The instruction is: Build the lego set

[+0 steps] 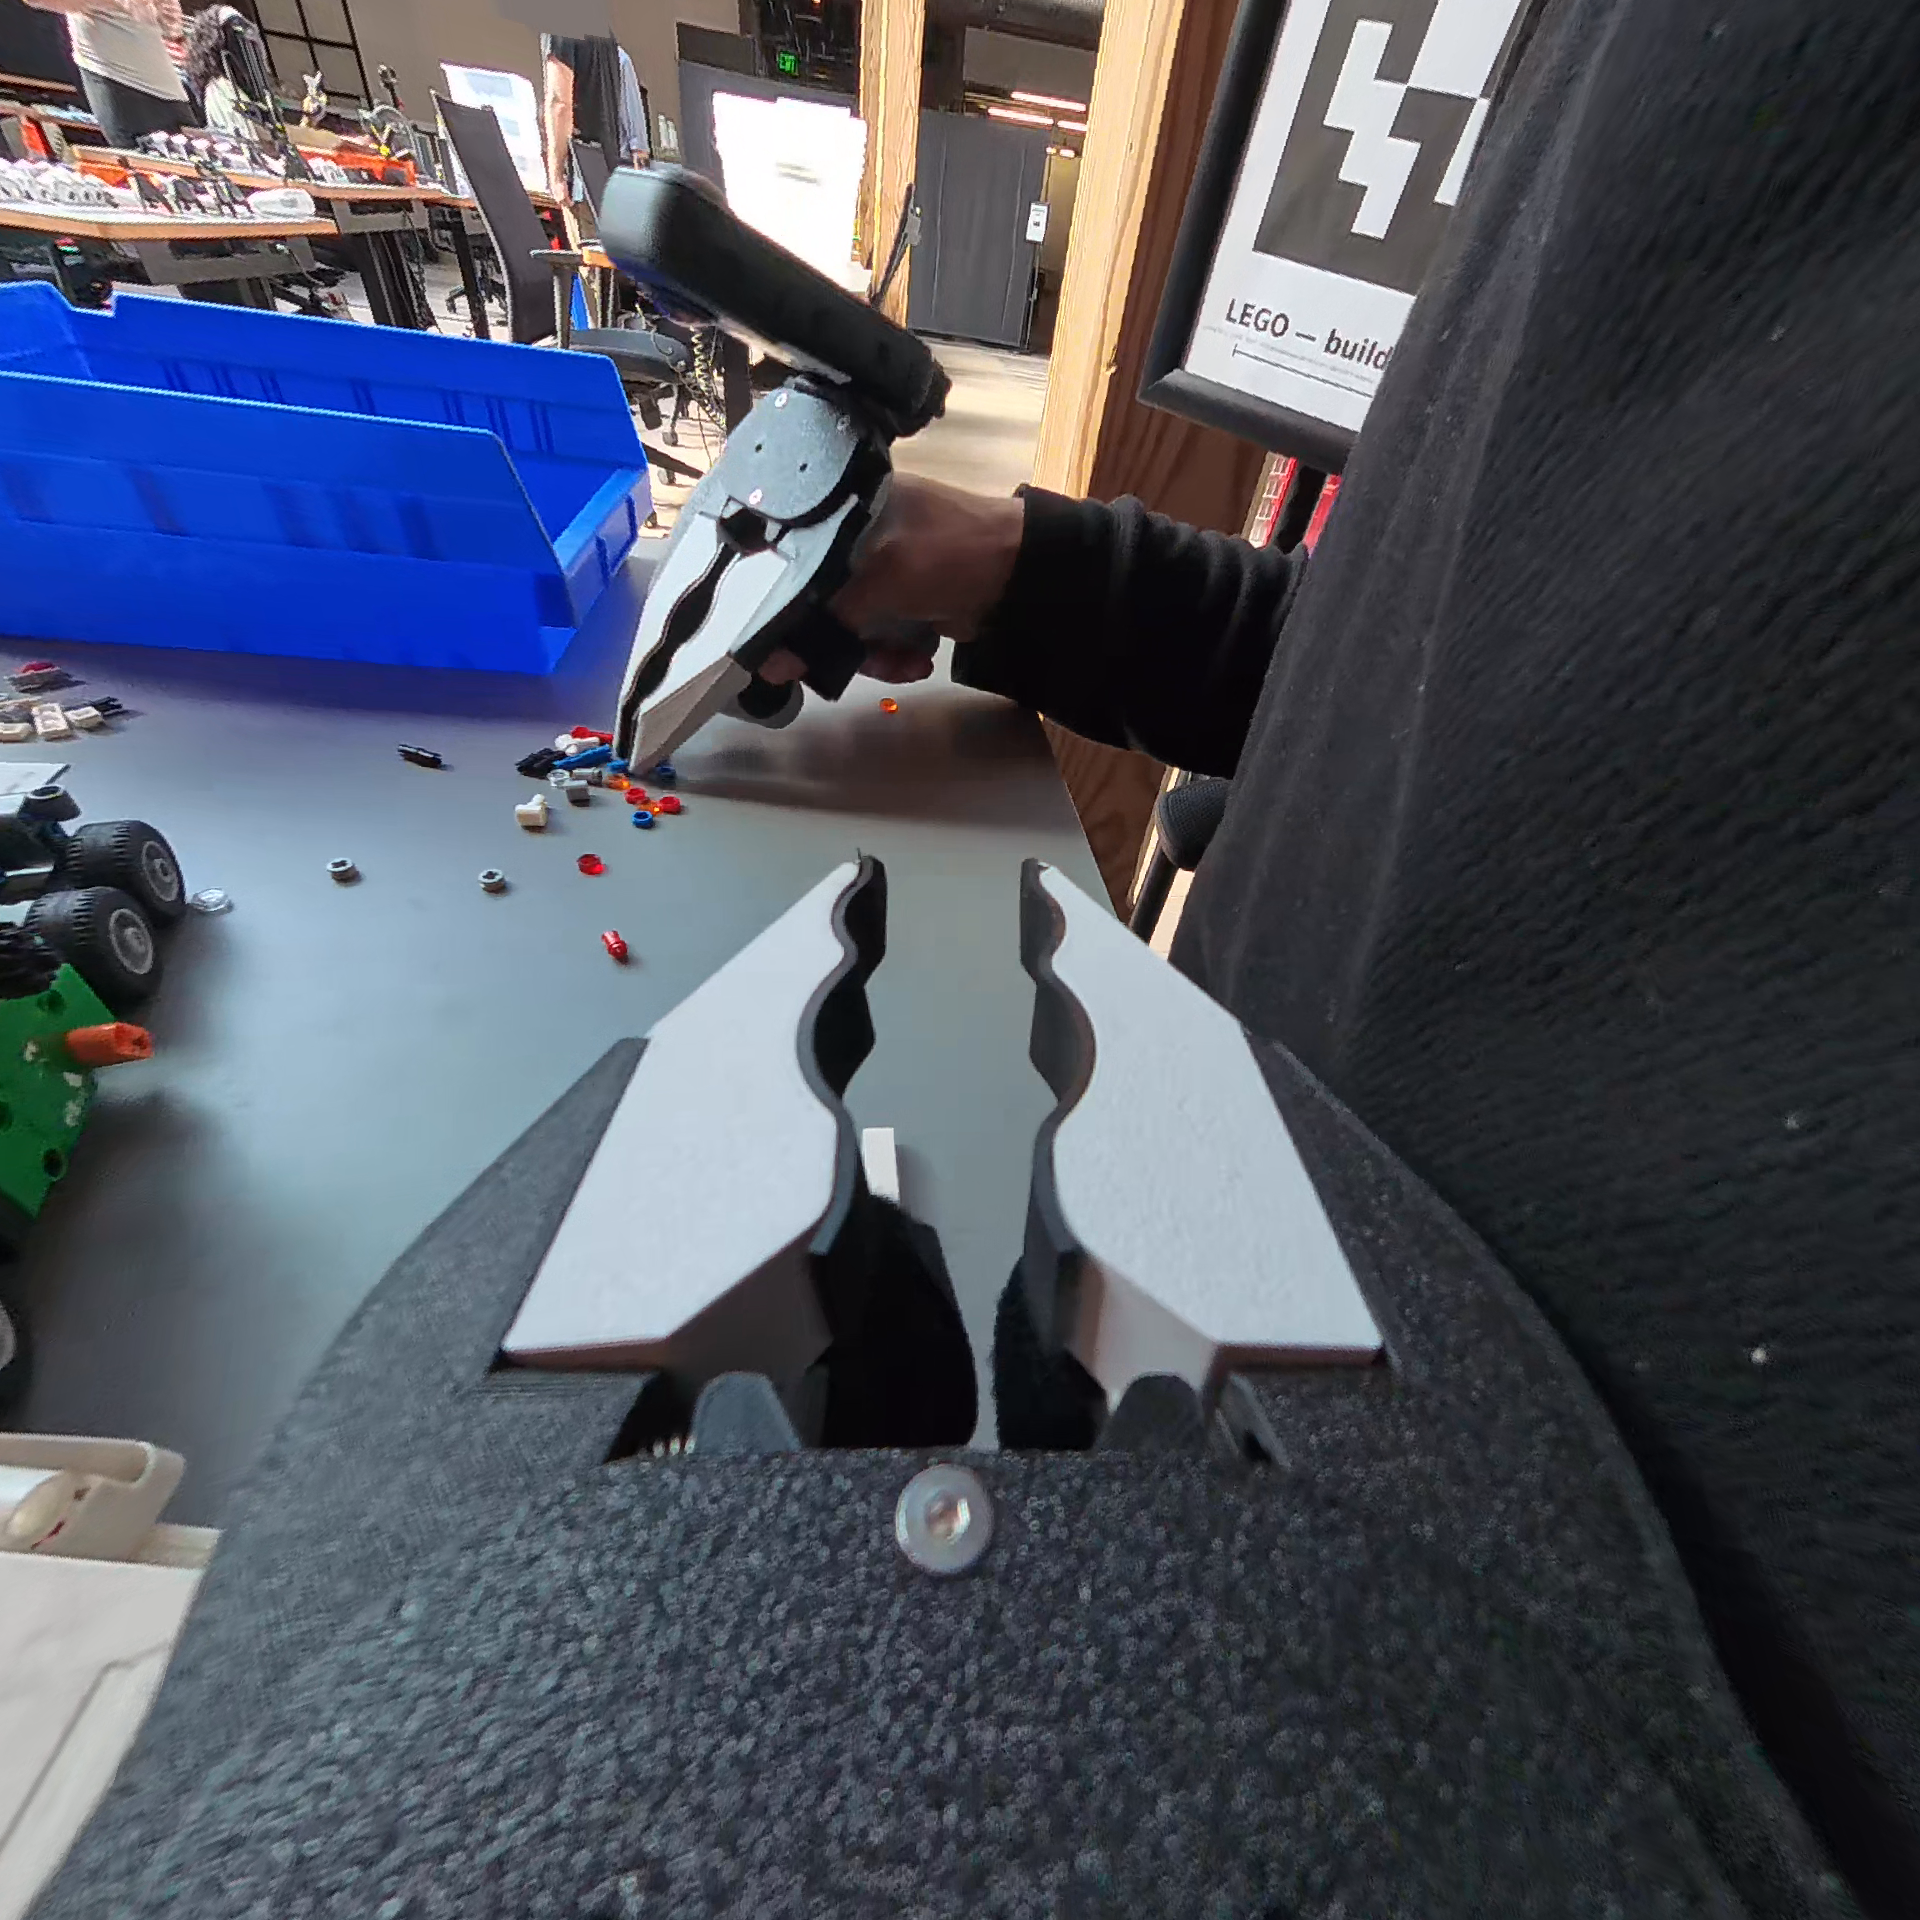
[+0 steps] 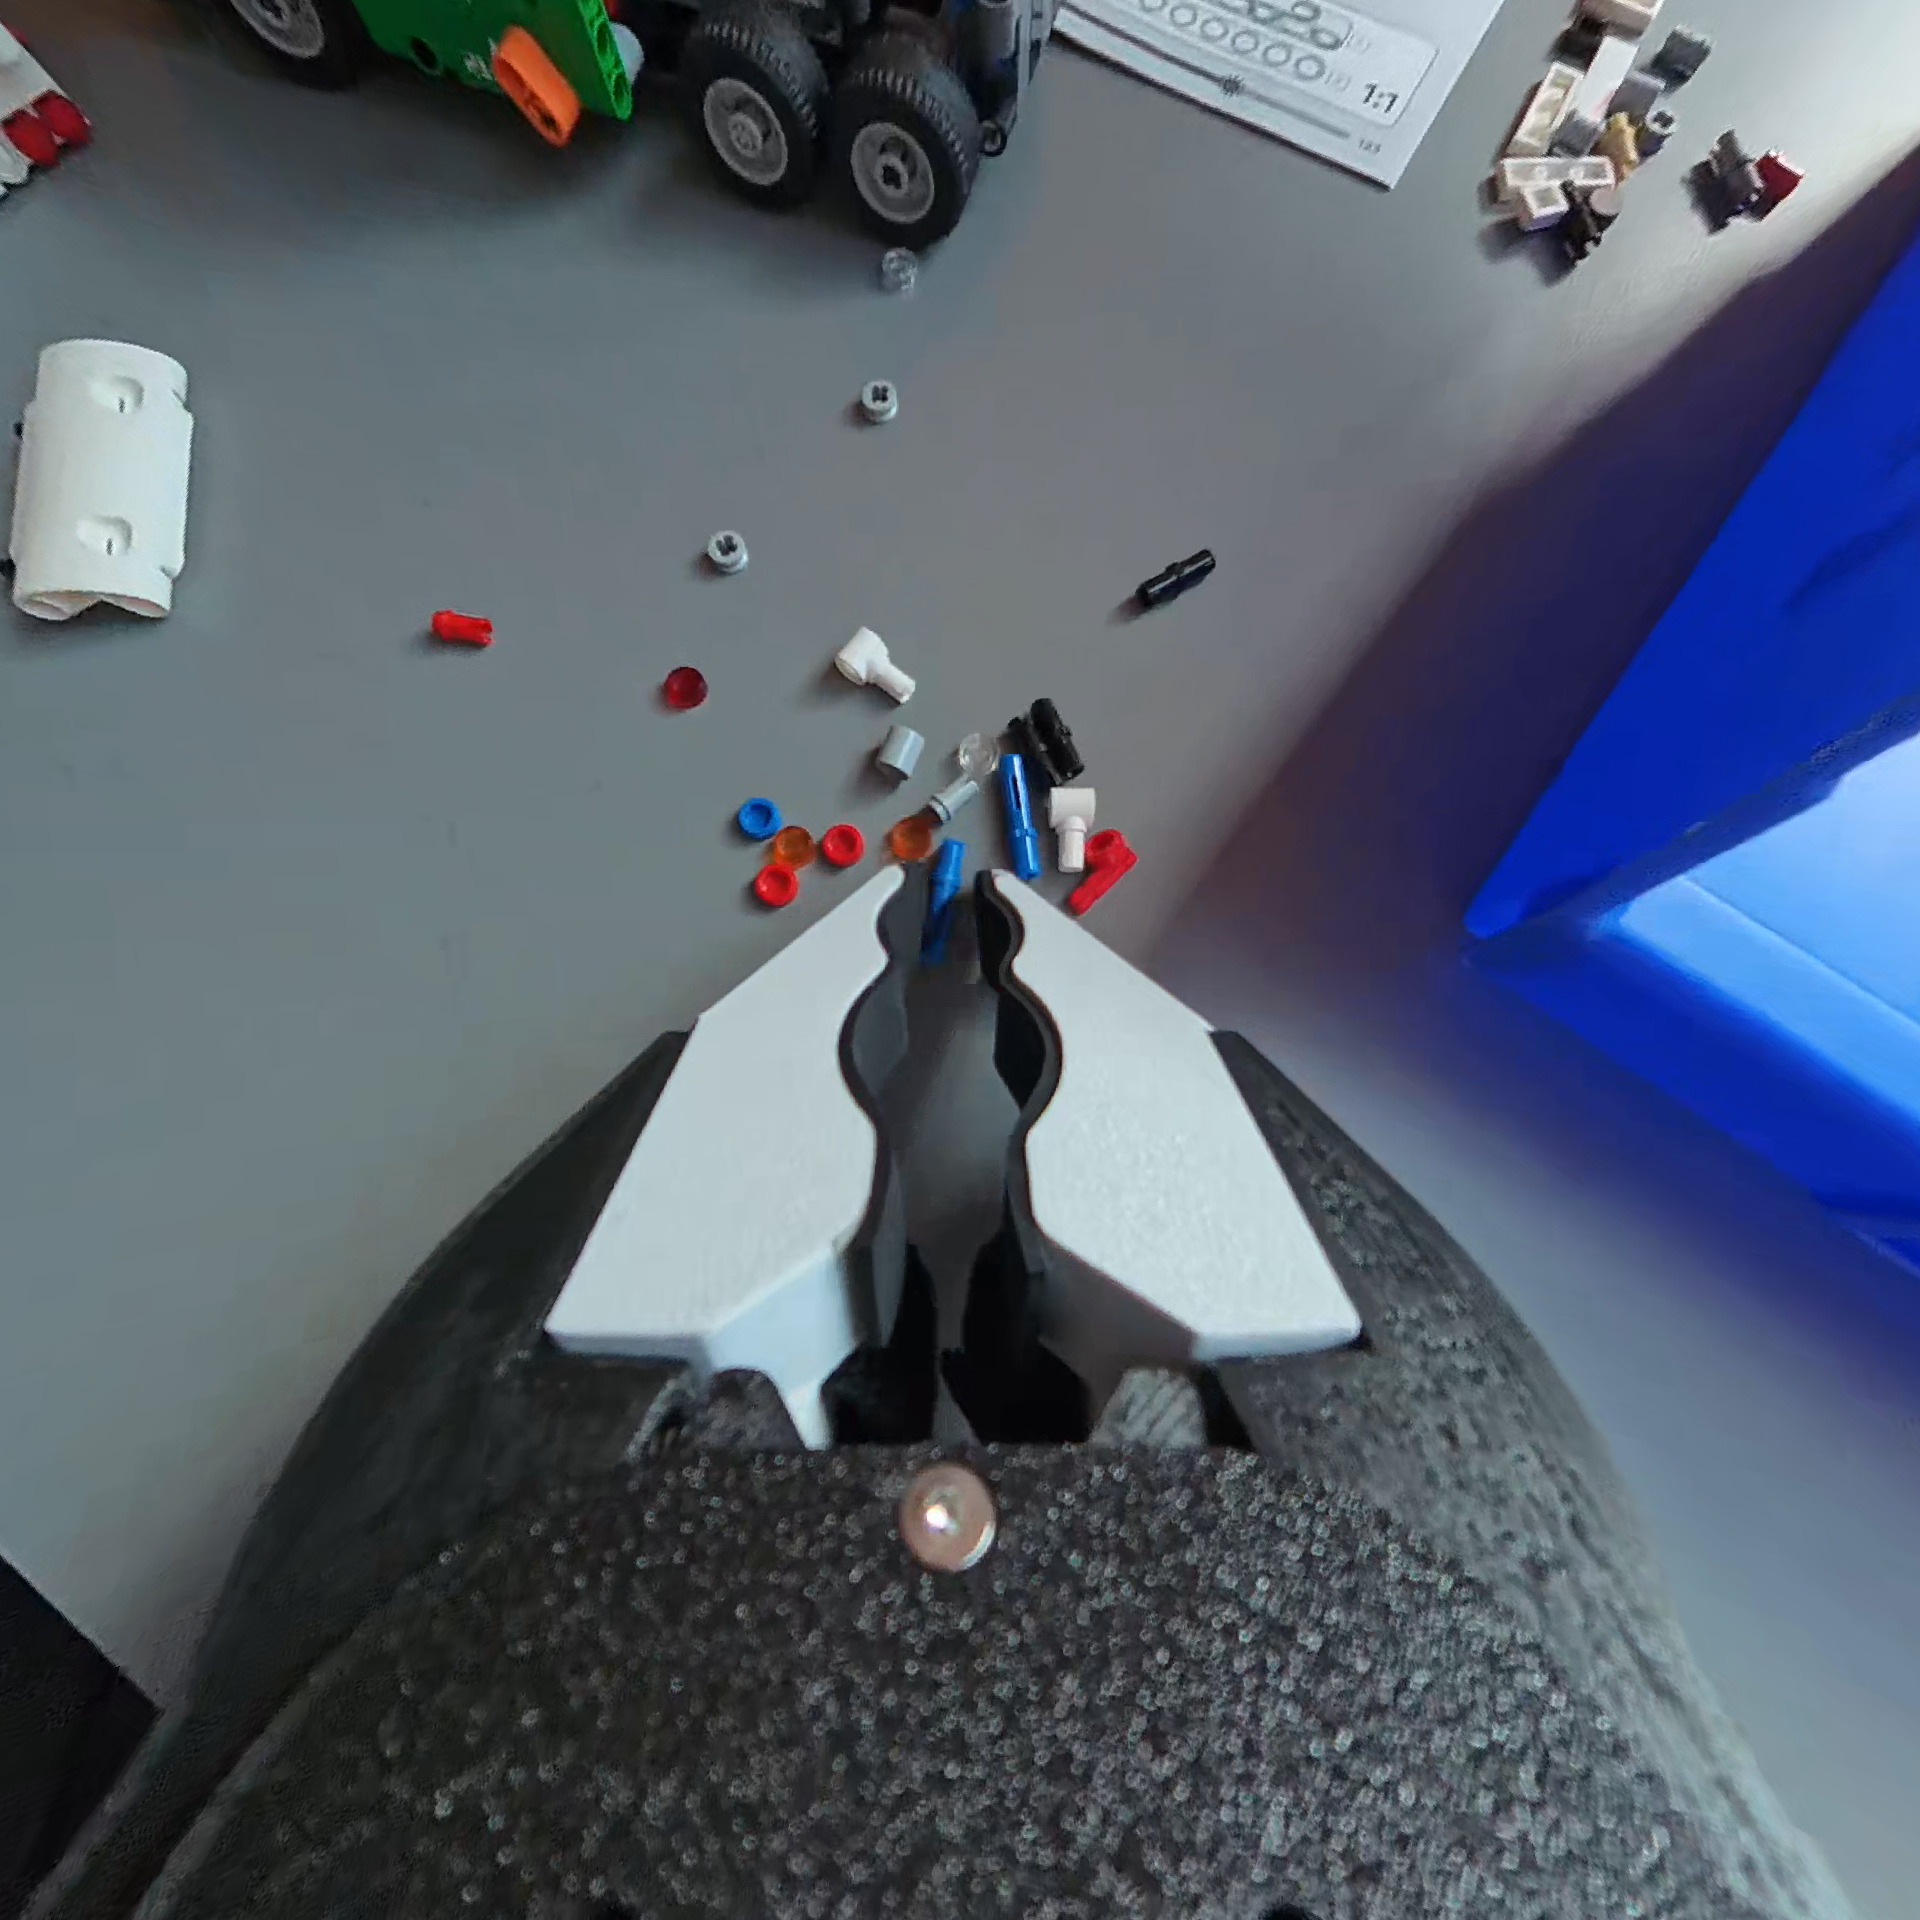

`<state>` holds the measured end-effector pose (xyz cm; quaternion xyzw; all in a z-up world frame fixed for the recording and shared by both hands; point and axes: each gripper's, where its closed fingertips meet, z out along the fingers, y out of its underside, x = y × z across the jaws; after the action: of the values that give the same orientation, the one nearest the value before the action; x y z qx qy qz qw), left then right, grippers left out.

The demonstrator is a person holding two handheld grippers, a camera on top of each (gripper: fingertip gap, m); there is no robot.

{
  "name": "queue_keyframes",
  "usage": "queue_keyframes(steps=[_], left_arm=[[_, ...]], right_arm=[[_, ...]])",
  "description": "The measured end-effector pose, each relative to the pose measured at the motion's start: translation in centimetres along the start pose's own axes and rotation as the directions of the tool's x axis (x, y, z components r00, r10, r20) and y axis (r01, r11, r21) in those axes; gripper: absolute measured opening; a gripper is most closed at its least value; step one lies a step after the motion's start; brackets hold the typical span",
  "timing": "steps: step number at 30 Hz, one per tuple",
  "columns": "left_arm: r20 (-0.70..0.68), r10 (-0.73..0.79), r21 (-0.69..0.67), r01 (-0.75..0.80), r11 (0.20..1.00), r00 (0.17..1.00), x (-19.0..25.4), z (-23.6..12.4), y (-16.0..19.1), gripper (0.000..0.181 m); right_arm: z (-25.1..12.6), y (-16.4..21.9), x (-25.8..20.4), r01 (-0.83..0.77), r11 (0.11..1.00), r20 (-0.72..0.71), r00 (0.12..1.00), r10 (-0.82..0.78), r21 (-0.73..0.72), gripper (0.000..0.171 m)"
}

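My right gripper (image 2: 948,878) points down at the grey table (image 2: 364,935), tips at a cluster of small Lego parts (image 2: 935,810). Its jaws stand narrowly apart on either side of a blue pin (image 2: 943,894) lying on the table; the pin does not look pinched. The same gripper shows in the left wrist view (image 1: 639,758), held by a hand in a black sleeve. My left gripper (image 1: 951,868) is open and empty, above the table near its right edge. The partly built green truck with black wheels (image 2: 831,114) stands beyond the parts, and at the left in the left wrist view (image 1: 94,904).
A blue bin (image 2: 1766,727) stands to the right of the parts, at the back left in the left wrist view (image 1: 312,499). A white curved panel (image 2: 99,478) lies at left. An instruction sheet (image 2: 1247,62) and another pile of small parts (image 2: 1590,135) lie far off. Left tips to right tips: about 25 cm.
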<state>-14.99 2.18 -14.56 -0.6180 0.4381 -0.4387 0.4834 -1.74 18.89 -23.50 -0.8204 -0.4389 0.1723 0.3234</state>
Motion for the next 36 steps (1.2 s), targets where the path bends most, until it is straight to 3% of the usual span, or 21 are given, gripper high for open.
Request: queue_keyframes(steps=[4, 7, 9, 13, 20, 25, 30, 36], left_arm=[[-0.001, 0.0, 0.001, 0.0, 1.0, 1.0, 0.1, 0.0, 0.0, 0.023], [0.005, 0.004, 0.005, -0.004, 1.0, 1.0, 0.1, -0.1, -0.1, 0.023], [0.013, 0.008, 0.008, -0.008, 1.0, 1.0, 0.0, -0.1, -0.1, 0.023], [0.025, 0.005, -0.001, -0.005, 1.0, 1.0, 0.0, -0.1, 0.0, 0.023], [0.026, -0.004, -0.019, 0.005, 1.0, 1.0, 0.0, 0.1, 0.3, 0.023], [0.028, 0.001, -0.024, -0.001, 1.0, 1.0, 0.0, 0.1, 0.3, 0.023], [0.026, -0.001, -0.026, 0.002, 1.0, 1.0, 0.0, 0.1, 0.4, 0.024], [0.021, -0.001, -0.028, 0.001, 1.0, 1.0, 0.1, 0.2, 0.4, 0.024]], right_arm=[[-0.9, -1.3, -0.3, 0.057, 0.997, -0.042, 0.998, -0.056, 0.042, 0.004], [-2.6, -4.0, -6.7, 0.118, 0.982, 0.173, 0.974, -0.144, 0.151, 0.003], [-2.2, -3.8, -12.2, 0.174, 0.973, 0.325, 0.921, -0.215, 0.151, 0.003], [0.4, -2.2, -16.0, 0.28, 0.955, 0.323, 0.899, -0.296, 0.094, 0.004], [1.5, -1.5, -16.4, 0.286, 0.956, 0.307, 0.907, -0.29, 0.058, 0.005], [0.2, -2.8, -14.3, 0.23, 0.965, 0.274, 0.927, -0.257, 0.127, 0.014], [-1.6, -2.9, -1.8, 0.136, 0.985, -0.109, 0.986, -0.124, 0.109, 0.01], [0.2, -0.6, 1.4, 0.125, 0.992, -0.121, 0.985, -0.121, 0.025, 0.009]])
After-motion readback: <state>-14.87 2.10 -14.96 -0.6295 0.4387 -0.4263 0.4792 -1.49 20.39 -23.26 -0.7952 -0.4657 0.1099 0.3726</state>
